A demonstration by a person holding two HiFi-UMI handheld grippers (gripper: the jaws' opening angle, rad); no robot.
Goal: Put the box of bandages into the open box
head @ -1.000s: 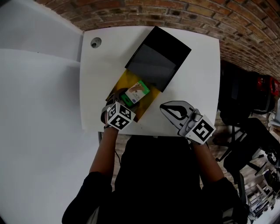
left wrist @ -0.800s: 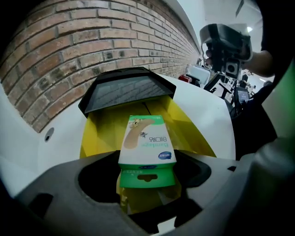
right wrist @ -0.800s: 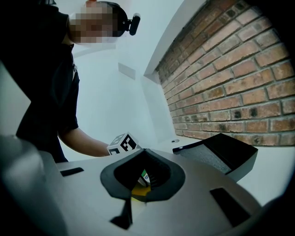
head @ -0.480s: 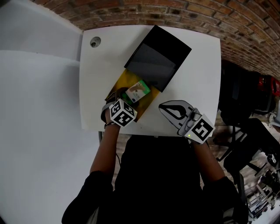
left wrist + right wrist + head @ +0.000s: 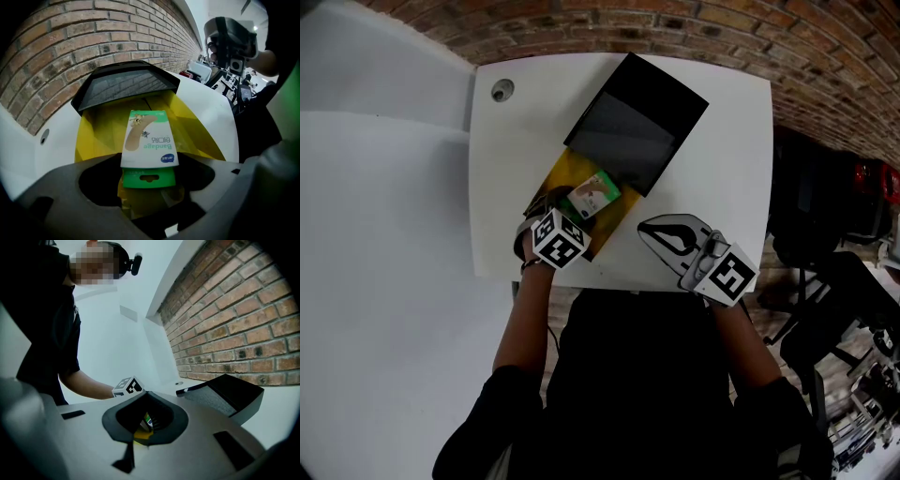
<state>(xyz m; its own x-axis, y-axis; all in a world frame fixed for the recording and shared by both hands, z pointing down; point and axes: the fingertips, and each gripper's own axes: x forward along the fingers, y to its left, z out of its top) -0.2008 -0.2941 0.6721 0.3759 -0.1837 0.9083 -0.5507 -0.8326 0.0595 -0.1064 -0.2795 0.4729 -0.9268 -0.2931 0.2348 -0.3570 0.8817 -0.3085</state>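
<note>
**One bandage box, held low in the one open box**

On the single white table (image 5: 717, 169) stands one open box (image 5: 565, 176). Its yellow inside faces up. Its black lid (image 5: 636, 122) is thrown back toward the brick wall. One round hole (image 5: 504, 90) sits in the table's far left corner, well apart from the box.

Two grippers are in view, each carrying one marker cube. The left gripper (image 5: 150, 161) reaches in over the near end of the open box. Its jaws are spread only as wide as the one bandage box (image 5: 149, 138), and they press on its two long sides near the green hanging tab. That tab end lies between the jaws, nearest the gripper. The printed face, with its plaster picture, runs out ahead of the jaws toward the lid. The bandage box is inside the yellow walls, over the yellow floor. Whether it rests on that floor cannot be told.

The right gripper (image 5: 647, 228) lies on the bare table just right of the open box, apart from it. Its jaws are pressed together with nothing between them, and its tip points toward the open box. Through the loop of its jaws a sliver of yellow and green shows.
</note>
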